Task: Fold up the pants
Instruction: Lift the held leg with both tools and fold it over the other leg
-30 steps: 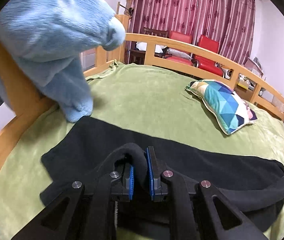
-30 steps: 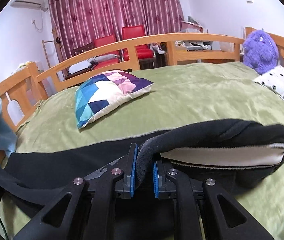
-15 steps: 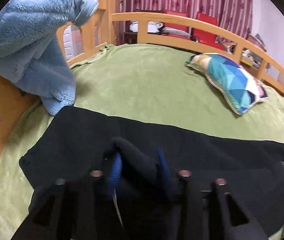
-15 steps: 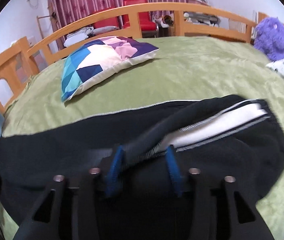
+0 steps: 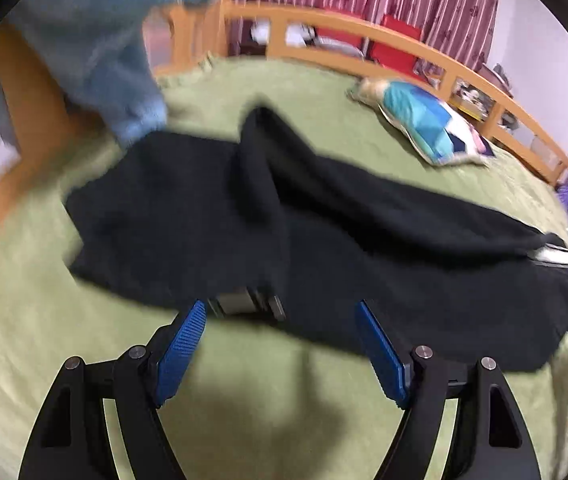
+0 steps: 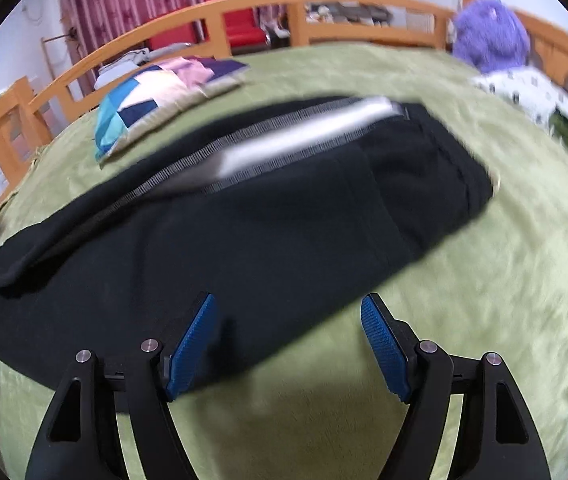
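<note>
Both claws were spreading with nothing between their blue pads. Just ahead of the left claw (image 5: 280, 344) the black pants (image 5: 324, 240) lay across the green bed (image 5: 44, 320), one ridge of cloth humped up. The right claw (image 6: 288, 344) hovered at their near edge, the pale-lined waistband (image 6: 304, 136) beyond. A patchwork pillow (image 6: 156, 96) lay farther off.

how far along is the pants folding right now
Done: the pants lie on the green blanket, folded once lengthwise, with the white waistband lining showing. In hand: nothing; the left gripper and right gripper are opening, nothing between the pads. Left: a hump to flatten and the crosswise folds.
</note>
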A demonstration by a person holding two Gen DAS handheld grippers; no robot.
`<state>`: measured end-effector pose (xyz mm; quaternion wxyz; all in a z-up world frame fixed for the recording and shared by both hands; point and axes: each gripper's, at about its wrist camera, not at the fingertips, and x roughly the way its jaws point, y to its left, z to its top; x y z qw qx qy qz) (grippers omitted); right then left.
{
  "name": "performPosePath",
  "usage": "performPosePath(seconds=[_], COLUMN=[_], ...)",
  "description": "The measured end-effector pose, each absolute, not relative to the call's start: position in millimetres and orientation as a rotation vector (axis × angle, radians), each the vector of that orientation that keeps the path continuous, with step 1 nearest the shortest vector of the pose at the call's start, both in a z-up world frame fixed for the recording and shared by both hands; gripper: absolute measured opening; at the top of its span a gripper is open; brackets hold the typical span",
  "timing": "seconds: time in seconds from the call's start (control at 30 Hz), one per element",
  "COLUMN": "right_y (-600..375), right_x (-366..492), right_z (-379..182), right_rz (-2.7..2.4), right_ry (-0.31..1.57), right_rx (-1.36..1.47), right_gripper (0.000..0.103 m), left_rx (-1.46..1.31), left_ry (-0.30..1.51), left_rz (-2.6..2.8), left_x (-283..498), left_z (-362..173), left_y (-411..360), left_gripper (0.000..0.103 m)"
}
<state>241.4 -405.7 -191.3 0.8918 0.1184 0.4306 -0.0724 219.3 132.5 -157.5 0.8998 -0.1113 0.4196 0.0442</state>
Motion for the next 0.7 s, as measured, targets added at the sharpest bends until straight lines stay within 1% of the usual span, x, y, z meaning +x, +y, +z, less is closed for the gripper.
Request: performPosePath(seconds=[0.1,0.2,0.37,0.43,0.5,0.53,0.57,0.6,0.63,0.67,0.7], right_y=[-415.2,-422.5,-432.3,-436.2,-439.7,-441.2,-441.5,-440.4,-437.6,-435.8,-436.3], right_x=[245.1,251.3,279.0,289.4,298.9,302.7,305.8,308.8,311.8,311.8,311.0], right_z=[-206.4,-213.9,-226.0,-229.4,-231.2,-231.5,-231.4,-231.1,-230.0,-228.1,-226.1], right_rz=[-0.136,-0.132,-0.151,-0.16,-0.174,-0.184,-0.19,-0.194,-0.198,-0.203,-0.194], right_ry=[0.912,0.906,0.888,0.874,0.859,0.849,0.841,0.842,0.849,0.845,0.836], right_rx=[0.313,0.356,0.406,0.44,0.465,0.475,0.478,0.464,0.418,0.377,0.377], right_gripper=[0.074,0.074,0.08,0.087,0.087,0.087,0.085,0.069,0.035,0.024,0.017], left_rx=[-0.28,-0.355,-0.436,-0.458,-0.457,-0.454,-0.448,-0.436,-0.431,-0.432,-0.446], left_ry=[0.916,0.887,0.912,0.899,0.892,0.894,0.899,0.9,0.898,0.892,0.888], left_rz=[0.089,0.097,0.135,0.158,0.175,0.188,0.201,0.223,0.236,0.239,0.213], left_x=[222.7,229.8,259.9,270.0,279.7,284.2,287.2,288.5,288.5,287.5,286.6], left_z=[-183.1,-193.1,-213.2,-217.5,-218.8,-219.3,-219.5,-218.6,-217.7,-215.9,-213.7], left_y=[131.9,135.0,144.6,146.5,145.4,144.0,142.6,140.9,140.3,141.4,142.9], left_gripper=[0.076,0.075,0.075,0.075,0.075,0.074,0.068,0.062,0.043,0.035,0.022])
